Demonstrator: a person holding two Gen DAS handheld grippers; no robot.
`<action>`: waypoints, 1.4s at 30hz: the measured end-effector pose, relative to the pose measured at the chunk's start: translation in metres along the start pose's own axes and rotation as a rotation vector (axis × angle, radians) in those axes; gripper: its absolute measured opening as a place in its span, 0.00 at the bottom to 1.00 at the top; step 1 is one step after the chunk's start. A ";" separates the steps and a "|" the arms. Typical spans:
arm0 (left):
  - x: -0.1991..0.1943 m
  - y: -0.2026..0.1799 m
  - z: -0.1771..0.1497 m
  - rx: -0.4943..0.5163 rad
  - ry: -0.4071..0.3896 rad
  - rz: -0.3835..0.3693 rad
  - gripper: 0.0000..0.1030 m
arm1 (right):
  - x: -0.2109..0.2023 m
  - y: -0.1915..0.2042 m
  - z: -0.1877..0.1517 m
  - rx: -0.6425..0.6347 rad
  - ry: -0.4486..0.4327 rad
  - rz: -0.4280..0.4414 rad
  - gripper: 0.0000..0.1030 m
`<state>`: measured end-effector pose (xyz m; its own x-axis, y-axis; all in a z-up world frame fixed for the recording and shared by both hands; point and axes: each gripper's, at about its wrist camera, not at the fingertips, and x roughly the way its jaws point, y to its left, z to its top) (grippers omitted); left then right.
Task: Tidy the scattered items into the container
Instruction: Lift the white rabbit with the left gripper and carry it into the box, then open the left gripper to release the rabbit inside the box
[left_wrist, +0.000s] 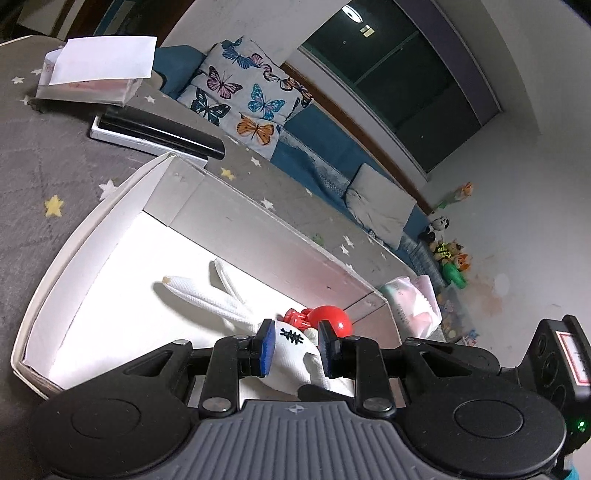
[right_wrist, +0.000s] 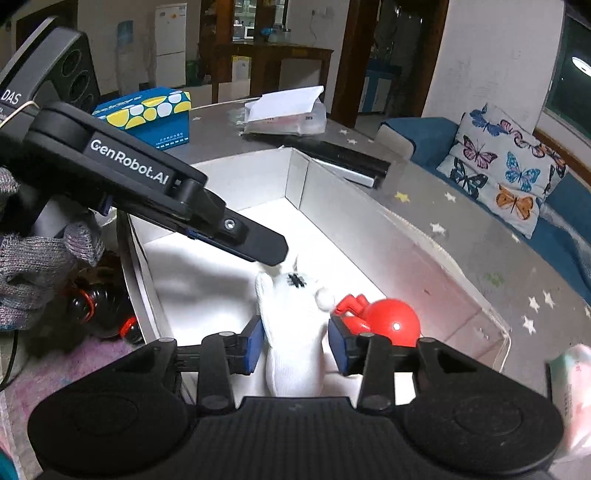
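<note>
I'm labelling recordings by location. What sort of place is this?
Most likely a home living room. A blue sofa with a butterfly-print cushion runs beside the table, stuffed toys sit on the floor by the wall, and a white refrigerator stands in the room behind.

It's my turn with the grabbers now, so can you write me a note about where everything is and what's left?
Left gripper: jaws open on either side of the white bunny, not clearly squeezing it.
Right gripper: open too, with the bunny's lower body lying between its pads.
The bunny and the red toy next to it are both inside the white box.
Done: those two are put away.
Left: pull both grippers back. A pink and white packet lies just outside the box end; it may need tidying next.
</note>
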<state>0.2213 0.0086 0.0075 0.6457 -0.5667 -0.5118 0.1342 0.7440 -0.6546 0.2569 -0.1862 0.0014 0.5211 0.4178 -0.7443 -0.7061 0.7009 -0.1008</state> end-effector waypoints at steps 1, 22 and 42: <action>0.000 0.000 -0.001 0.001 0.002 0.002 0.26 | 0.000 -0.001 0.000 0.001 0.001 -0.001 0.38; 0.001 -0.013 -0.012 0.123 0.043 0.032 0.26 | -0.004 -0.016 0.009 -0.036 0.051 -0.056 0.38; 0.001 -0.016 -0.016 0.171 0.043 0.050 0.27 | 0.016 -0.013 0.008 -0.050 0.035 -0.140 0.28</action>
<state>0.2083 -0.0093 0.0084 0.6228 -0.5390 -0.5671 0.2307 0.8191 -0.5252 0.2780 -0.1840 -0.0043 0.5997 0.2970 -0.7431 -0.6513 0.7207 -0.2375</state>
